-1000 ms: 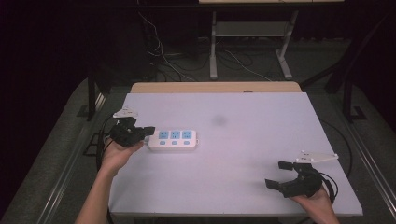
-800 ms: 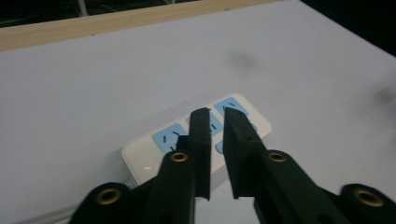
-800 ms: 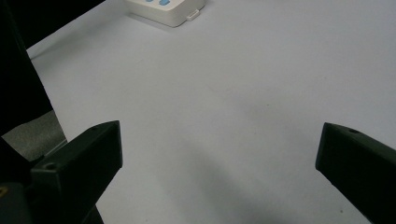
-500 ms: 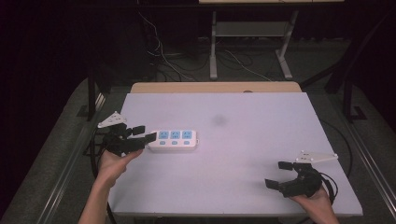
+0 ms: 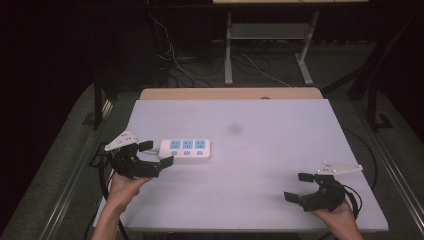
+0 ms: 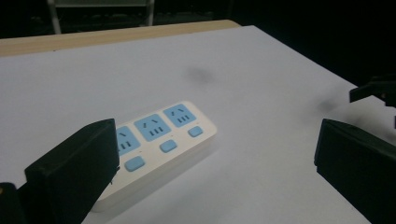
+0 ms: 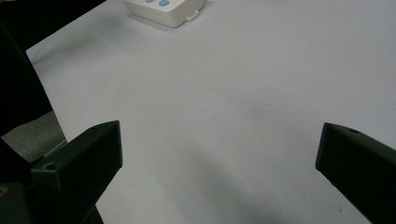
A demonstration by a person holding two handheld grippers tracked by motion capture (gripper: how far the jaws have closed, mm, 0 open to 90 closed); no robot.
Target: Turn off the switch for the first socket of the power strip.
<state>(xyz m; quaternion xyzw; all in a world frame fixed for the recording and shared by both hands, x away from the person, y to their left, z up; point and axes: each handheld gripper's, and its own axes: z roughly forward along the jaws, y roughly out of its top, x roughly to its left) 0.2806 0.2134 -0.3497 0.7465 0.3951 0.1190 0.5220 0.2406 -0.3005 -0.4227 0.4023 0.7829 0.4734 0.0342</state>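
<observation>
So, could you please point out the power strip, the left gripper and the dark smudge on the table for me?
power strip [image 5: 185, 149], high view, on its white top face beside the blue sockets.
left gripper [image 5: 154, 156], high view, midway between its open jaws.
dark smudge [image 5: 234, 129], high view, on its centre.

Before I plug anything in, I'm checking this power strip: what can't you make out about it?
- Power strip, high view: socket markings too small.
- Left gripper view: its near end sits behind the left tool's jaw.
- Right gripper view: the top edge cuts it off.
- Cord: none visible.
</observation>
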